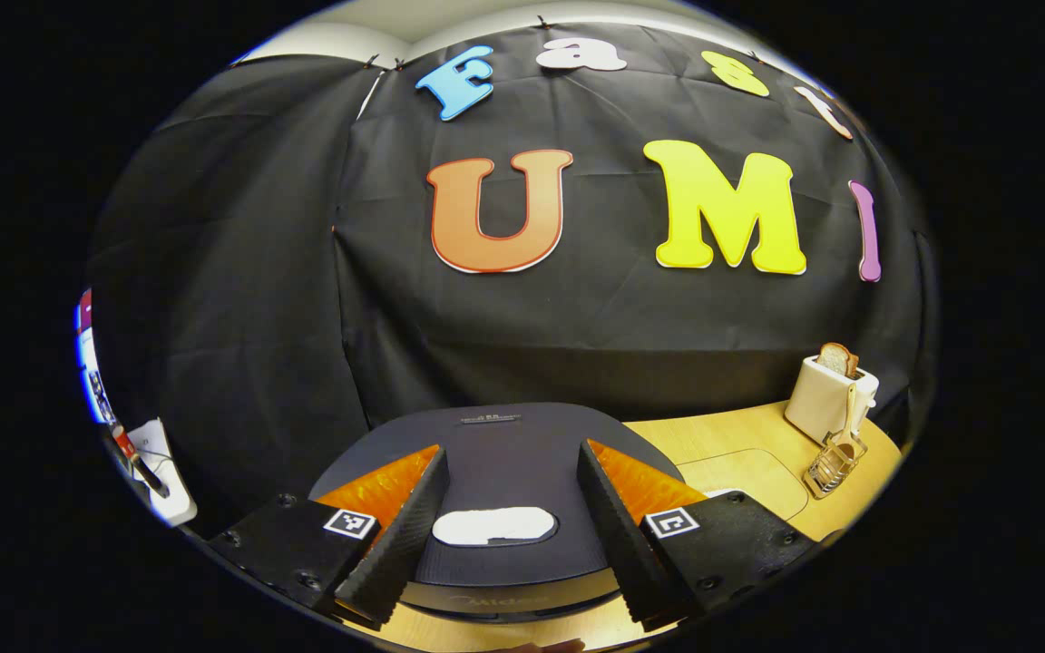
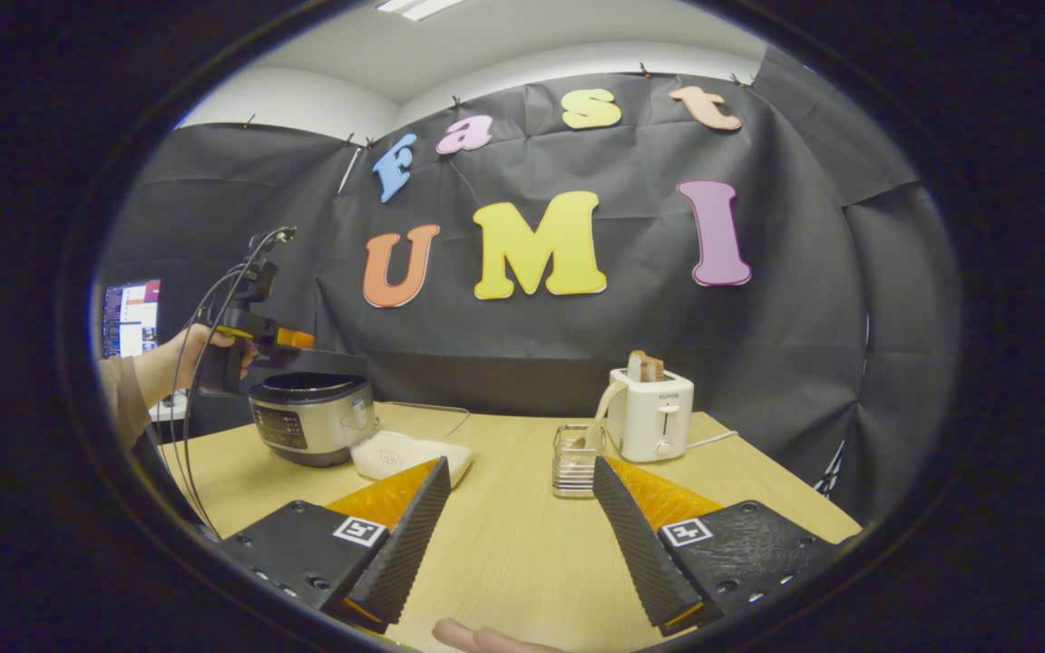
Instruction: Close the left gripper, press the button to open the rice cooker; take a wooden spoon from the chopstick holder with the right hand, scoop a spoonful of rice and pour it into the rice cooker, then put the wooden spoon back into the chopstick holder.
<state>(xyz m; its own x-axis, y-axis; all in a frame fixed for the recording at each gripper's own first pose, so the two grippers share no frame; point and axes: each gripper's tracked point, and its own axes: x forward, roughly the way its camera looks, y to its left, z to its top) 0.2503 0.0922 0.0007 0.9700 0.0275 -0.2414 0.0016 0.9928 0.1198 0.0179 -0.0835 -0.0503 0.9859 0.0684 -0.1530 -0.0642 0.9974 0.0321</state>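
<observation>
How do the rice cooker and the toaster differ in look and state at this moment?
The rice cooker is round, dark-lidded with a metallic body; the toaster is boxy and white. The rice cooker's lid is down, while the toaster has a slice of bread sticking out of its top. The left gripper hangs open over the rice cooker's lid button; no gripper is near the toaster. Both stand on the wooden table.

Rice cooker (image 1: 495, 472) front cut off; spoon (image 2: 602, 410) bowl prob. hidden.
</observation>
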